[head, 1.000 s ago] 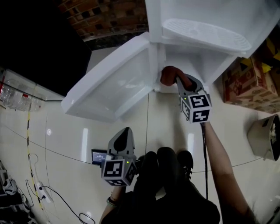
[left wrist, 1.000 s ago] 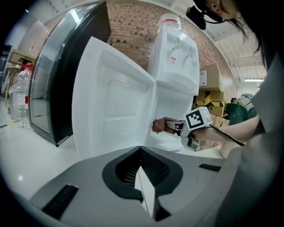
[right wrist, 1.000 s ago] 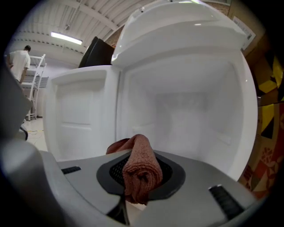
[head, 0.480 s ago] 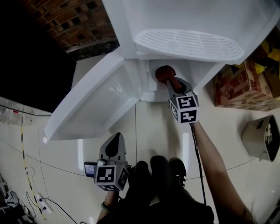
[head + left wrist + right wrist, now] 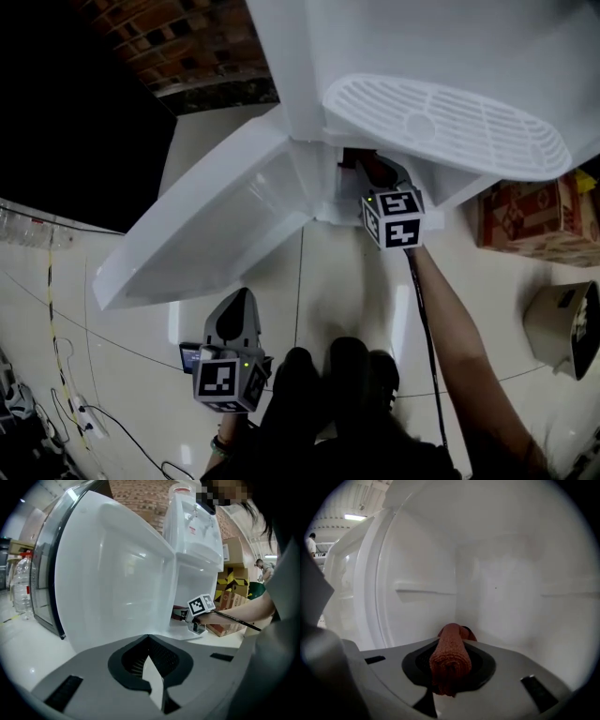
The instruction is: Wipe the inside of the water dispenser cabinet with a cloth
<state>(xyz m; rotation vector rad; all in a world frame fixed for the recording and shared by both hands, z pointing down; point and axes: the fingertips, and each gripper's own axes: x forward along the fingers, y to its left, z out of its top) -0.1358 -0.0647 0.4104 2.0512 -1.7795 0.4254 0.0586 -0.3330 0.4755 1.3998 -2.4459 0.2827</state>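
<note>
The white water dispenser [image 5: 441, 122] stands with its lower cabinet door [image 5: 216, 225] swung open to the left. My right gripper [image 5: 373, 173] reaches into the cabinet opening under the drip tray, shut on a rolled reddish-brown cloth [image 5: 451, 660]. In the right gripper view the cloth sticks out past the jaws toward the white back wall [image 5: 501, 597] without clearly touching it. My left gripper [image 5: 234, 307] hangs low by the person's knees, shut and holding nothing, pointing at the open door [image 5: 117, 573]. From there I see the right gripper [image 5: 190, 617] at the cabinet mouth.
Cardboard boxes [image 5: 530, 220] stand right of the dispenser, and a grey object [image 5: 562, 328] lies on the floor further right. Cables [image 5: 75, 412] run along the left floor. A small device [image 5: 192, 356] lies by the left gripper. A shelf ledge [image 5: 424, 592] lines the cabinet's left wall.
The right gripper has pushed the cloth deeper into the cabinet, so the drip tray now hides most of it in the head view. The left gripper has stayed low.
</note>
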